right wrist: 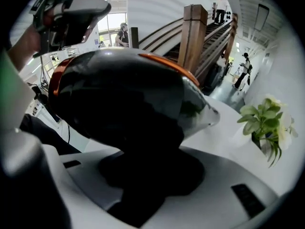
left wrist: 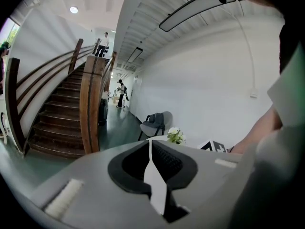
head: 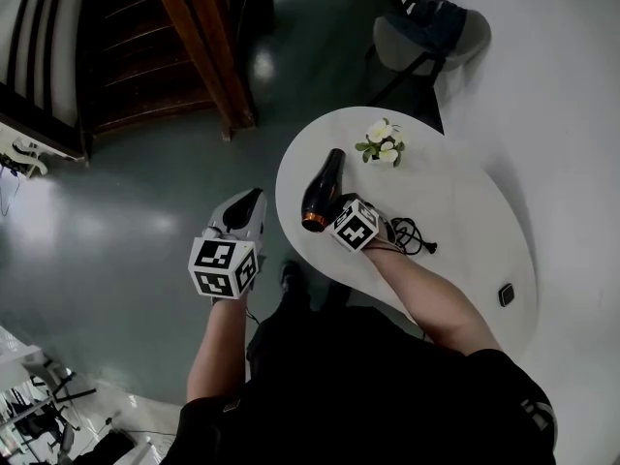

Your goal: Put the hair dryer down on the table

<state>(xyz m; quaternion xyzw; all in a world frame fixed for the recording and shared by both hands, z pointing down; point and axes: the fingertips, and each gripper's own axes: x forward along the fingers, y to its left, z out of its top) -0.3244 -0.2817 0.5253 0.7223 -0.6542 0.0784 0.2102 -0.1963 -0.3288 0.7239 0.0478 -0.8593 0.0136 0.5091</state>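
A black hair dryer (head: 321, 190) with an orange ring at its rear lies over the left part of the white oval table (head: 465, 211), nozzle pointing away from me. Whether it rests on the top I cannot tell. My right gripper (head: 336, 211) is shut on its handle. In the right gripper view the hair dryer's body (right wrist: 124, 99) fills the frame, its handle running down between the jaws of the right gripper (right wrist: 143, 175). Left of the table, my left gripper (head: 245, 204) hangs over the floor, shut and holding nothing. The left gripper view shows the left gripper (left wrist: 151, 161) with its dark pads meeting.
A small vase of white flowers (head: 381, 143) stands at the table's far side. The black cord (head: 412, 235) is coiled just right of my right gripper. A small dark object (head: 506, 294) lies at the near right. A grey chair (head: 431, 29) and a wooden staircase (head: 145, 56) lie beyond.
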